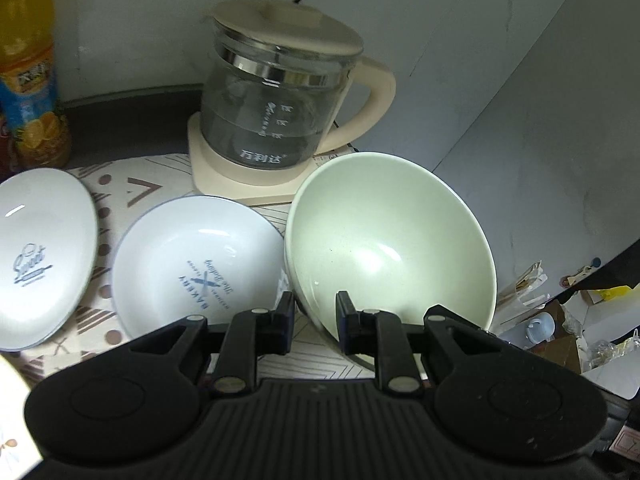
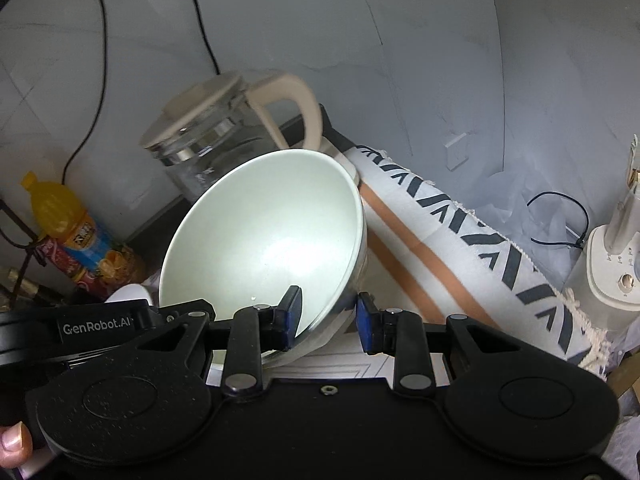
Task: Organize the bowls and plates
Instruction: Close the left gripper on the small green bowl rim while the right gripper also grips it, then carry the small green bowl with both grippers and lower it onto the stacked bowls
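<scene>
Far off to the left of the left claw [image 1: 316,312], an orange drink bottle [image 1: 28,80], standing up by the wall. Nearer, still to the left, a white plate with the word "Sweet" [image 1: 40,256], lying on a patterned cloth [image 1: 140,188]. Just left of the claw's tips, a second white plate with the word "BAKERY" [image 1: 196,264], on the same cloth. Straight ahead and farther back, a glass kettle [image 1: 272,100] with a cream lid and handle, on its cream base [image 1: 240,184]. Right at the tips, a big pale green bowl [image 1: 392,240], tipped up, its edge between the two fingers: one finger outside the wall, one inside. Cannot tell if those fingers are squeezing the wall or only sitting around it. From the right claw [image 2: 330,316], the same bottle [image 2: 64,220] far to the left, the kettle [image 2: 208,136] ahead and left, behind the bowl [image 2: 272,232]. Bowl edge again between the fingers, left finger inside, right finger outside, fingers spread apart with a little space on each side of the wall. To the right of this claw, the cloth [image 2: 460,232] hanging over the table edge, and far right a white machine [image 2: 612,264].
</scene>
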`<state>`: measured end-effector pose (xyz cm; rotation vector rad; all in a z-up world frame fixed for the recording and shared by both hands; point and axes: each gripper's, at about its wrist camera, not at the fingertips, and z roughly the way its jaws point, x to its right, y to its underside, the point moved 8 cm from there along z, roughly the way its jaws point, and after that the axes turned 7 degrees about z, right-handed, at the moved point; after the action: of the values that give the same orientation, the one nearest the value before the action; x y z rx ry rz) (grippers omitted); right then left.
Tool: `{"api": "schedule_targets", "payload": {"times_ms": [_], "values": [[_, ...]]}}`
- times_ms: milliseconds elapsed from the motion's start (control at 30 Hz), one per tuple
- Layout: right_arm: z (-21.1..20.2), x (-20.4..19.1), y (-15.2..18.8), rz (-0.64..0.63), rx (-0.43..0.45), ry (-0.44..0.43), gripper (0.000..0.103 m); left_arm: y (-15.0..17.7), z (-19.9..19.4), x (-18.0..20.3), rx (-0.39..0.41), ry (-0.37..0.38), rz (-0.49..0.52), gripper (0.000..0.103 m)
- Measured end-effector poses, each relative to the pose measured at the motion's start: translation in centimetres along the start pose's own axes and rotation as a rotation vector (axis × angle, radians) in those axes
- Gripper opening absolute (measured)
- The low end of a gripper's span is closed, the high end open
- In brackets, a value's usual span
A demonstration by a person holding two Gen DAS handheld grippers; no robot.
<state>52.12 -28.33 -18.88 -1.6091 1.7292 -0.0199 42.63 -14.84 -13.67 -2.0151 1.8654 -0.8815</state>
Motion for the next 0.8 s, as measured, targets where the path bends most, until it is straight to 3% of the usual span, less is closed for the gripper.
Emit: {"api": "schedule_targets", "payload": {"times_ms": [800], "values": [[-5.8, -5.2, 6.1, -0.030, 0.074, -0.002, 0.029, 3.9, -7.9, -3.8, 0.063, 0.029, 0.002, 0.020]]}}
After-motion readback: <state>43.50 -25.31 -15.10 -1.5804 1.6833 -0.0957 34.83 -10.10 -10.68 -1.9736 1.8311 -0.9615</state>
